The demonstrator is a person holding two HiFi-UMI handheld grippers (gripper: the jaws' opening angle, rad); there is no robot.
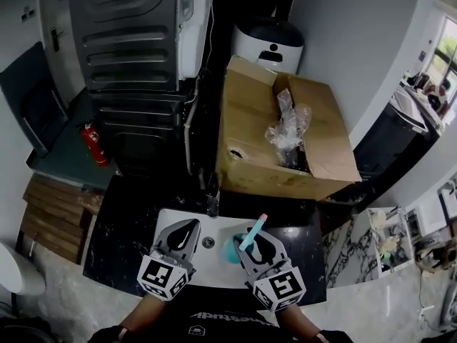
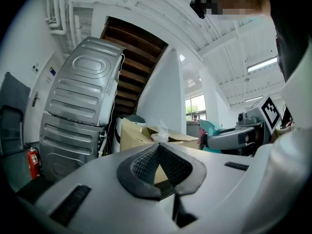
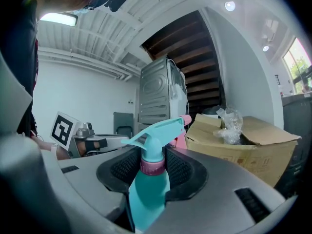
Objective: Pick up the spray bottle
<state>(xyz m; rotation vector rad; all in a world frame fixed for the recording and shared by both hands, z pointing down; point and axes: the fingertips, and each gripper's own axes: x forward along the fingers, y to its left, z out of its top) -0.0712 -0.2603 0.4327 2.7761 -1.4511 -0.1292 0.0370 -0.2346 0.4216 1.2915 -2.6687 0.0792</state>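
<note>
The teal spray bottle (image 1: 232, 251) with a pink collar and pink nozzle tip stands upright between the jaws of my right gripper (image 1: 251, 240), over the white sink (image 1: 171, 219). In the right gripper view the bottle (image 3: 147, 184) fills the gap, and the pads (image 3: 181, 168) press on its neck just below the collar, so the right gripper (image 3: 153, 167) is shut on it. My left gripper (image 1: 187, 229) hovers beside it to the left, over the sink, with nothing in it. Its fingertips meet in the left gripper view (image 2: 158, 147).
A open cardboard box (image 1: 250, 138) with a crumpled plastic bag (image 1: 289, 126) stands behind the sink. A grey stacked washer (image 1: 132, 56) is at back left, with a red fire extinguisher (image 1: 93, 143) beside it. A white bin (image 1: 268, 45) stands behind the box. A faucet (image 1: 212, 204) rises at the sink's far rim.
</note>
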